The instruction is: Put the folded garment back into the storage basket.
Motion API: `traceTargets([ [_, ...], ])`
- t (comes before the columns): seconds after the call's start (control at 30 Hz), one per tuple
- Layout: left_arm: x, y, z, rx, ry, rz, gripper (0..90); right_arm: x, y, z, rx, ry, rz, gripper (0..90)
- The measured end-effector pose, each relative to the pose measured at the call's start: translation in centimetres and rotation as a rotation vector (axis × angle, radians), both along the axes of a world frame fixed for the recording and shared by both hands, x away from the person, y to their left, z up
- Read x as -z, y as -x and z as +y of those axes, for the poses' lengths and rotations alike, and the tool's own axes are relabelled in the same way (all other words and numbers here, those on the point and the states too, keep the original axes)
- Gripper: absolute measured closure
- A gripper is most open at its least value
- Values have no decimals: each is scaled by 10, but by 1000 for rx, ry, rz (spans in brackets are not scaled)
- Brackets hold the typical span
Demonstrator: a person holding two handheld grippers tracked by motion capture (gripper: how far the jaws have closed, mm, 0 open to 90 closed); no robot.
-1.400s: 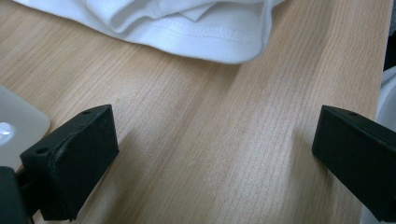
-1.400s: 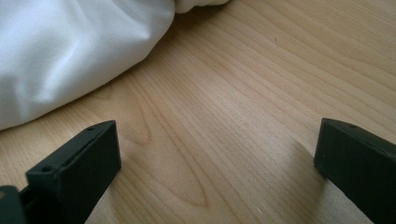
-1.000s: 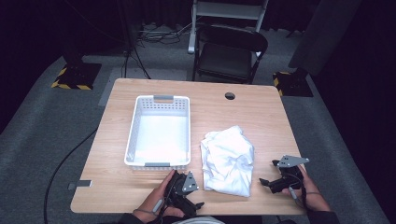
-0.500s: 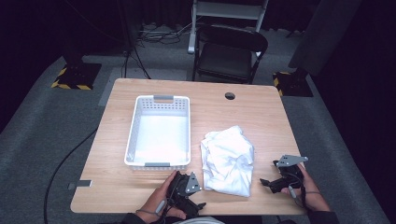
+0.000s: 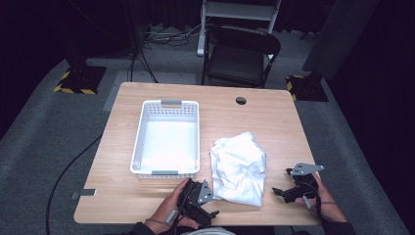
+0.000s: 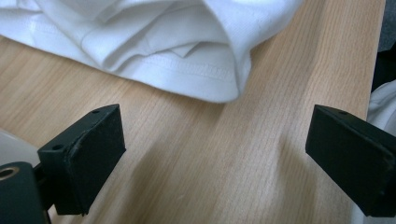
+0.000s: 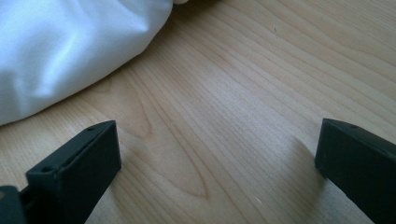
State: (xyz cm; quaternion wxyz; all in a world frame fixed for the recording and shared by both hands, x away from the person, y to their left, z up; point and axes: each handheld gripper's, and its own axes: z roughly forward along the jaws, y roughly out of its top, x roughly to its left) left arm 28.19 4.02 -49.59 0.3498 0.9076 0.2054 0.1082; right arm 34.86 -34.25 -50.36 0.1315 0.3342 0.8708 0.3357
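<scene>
Overhead faces forward-down; gripper views near tabletop (image 5: 274, 122)

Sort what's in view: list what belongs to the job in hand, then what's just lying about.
In the job:
white garment
white basket
left claw, open
right claw, open

Lying about:
black folding chair
yellow-and-black striped floor base

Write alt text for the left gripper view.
A crumpled white garment lies on a wooden table, its stitched hem nearest the camera. The left gripper hovers just short of it, black jaws wide apart with nothing between them.
</scene>
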Motion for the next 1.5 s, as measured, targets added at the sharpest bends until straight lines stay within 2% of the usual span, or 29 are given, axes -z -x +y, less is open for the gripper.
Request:
traceTargets([
  [0.27, -8, -2, -8, 12, 15, -30, 49, 0, 1, 1, 0, -4, 0, 1],
  [1.0, -16, -12, -20, 15, 11, -62, 66, 1, 2, 2, -8, -14, -10, 1],
  [1.5, -12, -24, -35, 27, -6, -72, 61, 2, 2, 2, -10, -18, -13, 1],
])
